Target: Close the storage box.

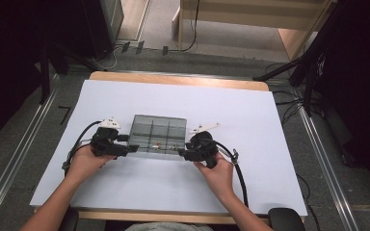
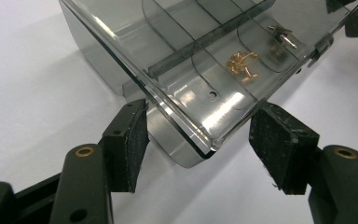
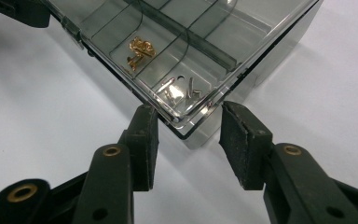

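Smoky clear plastic box (image 1: 157, 134), rounded corners between 2 open black tongs, left (image 2: 198, 140), right (image 3: 189, 140).

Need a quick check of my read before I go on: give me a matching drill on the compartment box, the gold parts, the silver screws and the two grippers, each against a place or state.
Things:
1. compartment box
2. gold parts
3. silver screws
4. left gripper
5. right gripper

Place or state:
A. in the corner cell nearest the right gripper
B. smoky clear, lid shut, on the white table sheet
C. jaws open around the box's near left corner
D. jaws open around the box's near right corner
E. in a front-row cell beside the screws' cell

Pairs: 1-B, 2-E, 3-A, 4-C, 5-D
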Tool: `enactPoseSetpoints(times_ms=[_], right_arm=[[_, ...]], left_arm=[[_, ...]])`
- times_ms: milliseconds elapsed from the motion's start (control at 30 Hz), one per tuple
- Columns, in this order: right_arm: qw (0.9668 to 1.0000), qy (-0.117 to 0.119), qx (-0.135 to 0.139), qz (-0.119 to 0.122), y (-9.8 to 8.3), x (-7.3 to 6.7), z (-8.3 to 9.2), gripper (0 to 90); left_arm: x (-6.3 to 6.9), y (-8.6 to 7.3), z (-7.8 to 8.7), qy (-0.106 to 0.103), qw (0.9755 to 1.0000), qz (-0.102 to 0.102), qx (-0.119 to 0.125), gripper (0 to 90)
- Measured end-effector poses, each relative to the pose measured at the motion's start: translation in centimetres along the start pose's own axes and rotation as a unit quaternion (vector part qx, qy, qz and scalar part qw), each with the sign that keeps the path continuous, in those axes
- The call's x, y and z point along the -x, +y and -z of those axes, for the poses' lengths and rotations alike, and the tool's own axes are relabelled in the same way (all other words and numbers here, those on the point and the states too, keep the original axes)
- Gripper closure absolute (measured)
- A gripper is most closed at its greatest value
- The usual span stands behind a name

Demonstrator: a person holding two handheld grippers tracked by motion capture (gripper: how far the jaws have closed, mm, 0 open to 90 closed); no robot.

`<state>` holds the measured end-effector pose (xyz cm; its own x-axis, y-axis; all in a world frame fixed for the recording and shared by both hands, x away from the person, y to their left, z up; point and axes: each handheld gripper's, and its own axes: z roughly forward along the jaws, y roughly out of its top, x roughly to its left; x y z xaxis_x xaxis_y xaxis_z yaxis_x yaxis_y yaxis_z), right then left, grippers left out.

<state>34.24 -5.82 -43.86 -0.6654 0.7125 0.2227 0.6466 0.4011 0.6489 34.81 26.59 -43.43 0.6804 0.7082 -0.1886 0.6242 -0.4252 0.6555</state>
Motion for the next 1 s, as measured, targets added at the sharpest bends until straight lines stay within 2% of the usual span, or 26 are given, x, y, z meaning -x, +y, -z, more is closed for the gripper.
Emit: enactPoseSetpoints(times_ms=[300,400,733,1000], right_arm=[[0.9999,0.014,-0.002,-0.008,-0.1,0.5,-0.1,57.2],[0.9999,0.009,-0.001,-0.01,-0.1,0.7,-0.1,57.3],[0.9998,0.012,-0.006,-0.015,-0.2,0.9,-0.2,58.2],[0.9997,0.014,-0.01,-0.015,-0.2,1.0,-0.1,56.8]], left_arm=[[0.2,-0.1,-0.1,0.005,1.0,-0.002,0.001,38.3],[0.4,-0.1,-0.2,0.006,1.0,-0.004,0.0,38.7],[0.4,-0.2,-0.4,0.004,1.0,-0.006,-0.003,37.4],[0.1,-0.2,-0.6,-0.006,0.9999,0.008,-0.005,34.9]])
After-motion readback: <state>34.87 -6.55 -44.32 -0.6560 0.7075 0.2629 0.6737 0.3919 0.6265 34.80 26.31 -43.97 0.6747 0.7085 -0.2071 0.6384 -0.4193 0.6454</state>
